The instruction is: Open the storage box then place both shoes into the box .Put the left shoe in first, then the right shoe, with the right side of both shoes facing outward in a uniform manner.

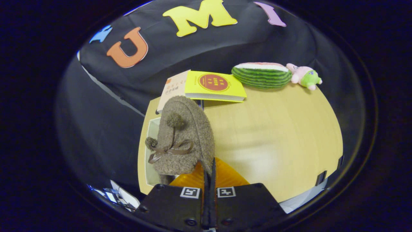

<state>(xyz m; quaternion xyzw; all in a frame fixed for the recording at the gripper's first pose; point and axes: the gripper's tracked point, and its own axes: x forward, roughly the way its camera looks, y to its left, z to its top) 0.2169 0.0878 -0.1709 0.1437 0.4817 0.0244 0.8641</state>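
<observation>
Your tool [209,167] is clamped on the rear edge of a brown fuzzy slipper [185,135], its two fingers pressed nearly together on the fabric. The slipper, with ribbon bow and pompoms, hangs toe-up just ahead of the fingers, at 11 o'clock. An amber translucent panel [225,177], perhaps the storage box, lies beneath. Across the counter [273,135], a yellow book [214,85] sits at 12 o'clock, a watermelon plush [261,75] at 1 o'clock.
</observation>
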